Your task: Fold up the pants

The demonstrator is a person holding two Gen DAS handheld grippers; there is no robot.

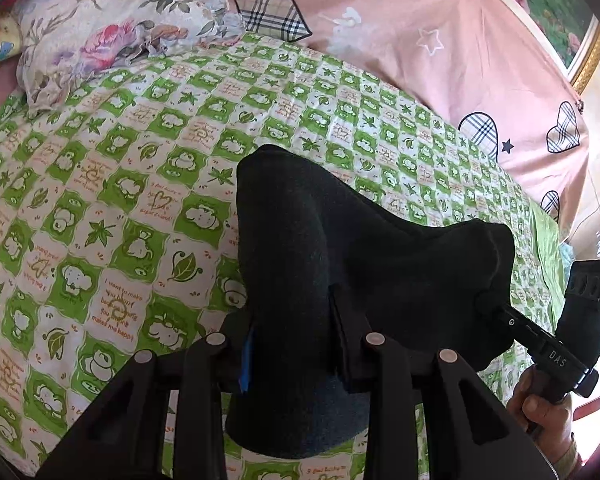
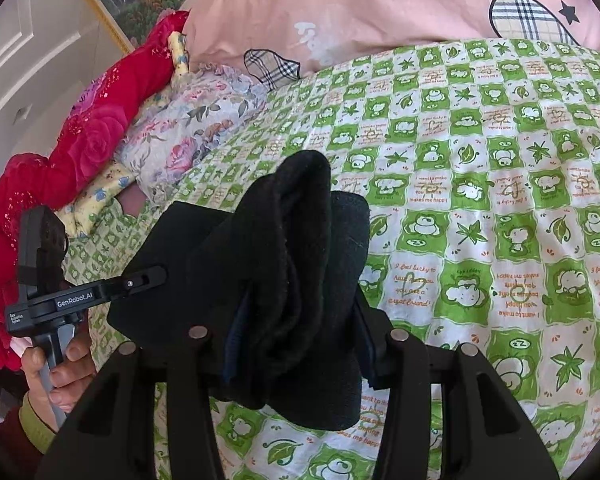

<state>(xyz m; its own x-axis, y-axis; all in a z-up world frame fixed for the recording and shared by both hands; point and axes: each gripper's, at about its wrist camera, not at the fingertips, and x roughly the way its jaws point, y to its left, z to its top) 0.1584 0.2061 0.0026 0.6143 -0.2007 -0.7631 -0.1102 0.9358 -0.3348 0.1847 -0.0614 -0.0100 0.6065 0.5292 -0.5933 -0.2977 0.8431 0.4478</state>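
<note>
Left gripper (image 1: 292, 320): its two black fingers stand partly open with a thick bunch of the dark pants (image 1: 300, 248) pinched between them; the pads press on the cloth from both sides.
Pants at the left gripper: the fabric rises in front of the fingers as a rounded hump, hangs below them in a loose fold, and runs off to the right toward the other gripper.
Pants at the right gripper: in the right wrist view the pants (image 2: 296, 272) bunch up between the fingers in several layers, peak above them, and droop beneath; a flatter part spreads to the left, where the tip of the left gripper meets it.
Right gripper (image 2: 296, 320): fingers about half open, closed onto the layered cloth (a wider bundle than the left one holds).
Hands: a hand (image 2: 60, 364) grips the left tool's handle at the lower left of the right wrist view; another hand (image 1: 540, 404) holds the right tool at the lower right of the left wrist view.
Bed: a green-and-white checked sheet (image 1: 120, 200) lies under the pants, which are lifted off it between the two grippers.
Behind: a flowered pillow (image 1: 112, 24) at the left and a pink quilt (image 1: 420, 40) with plaid hearts at the right.
</note>
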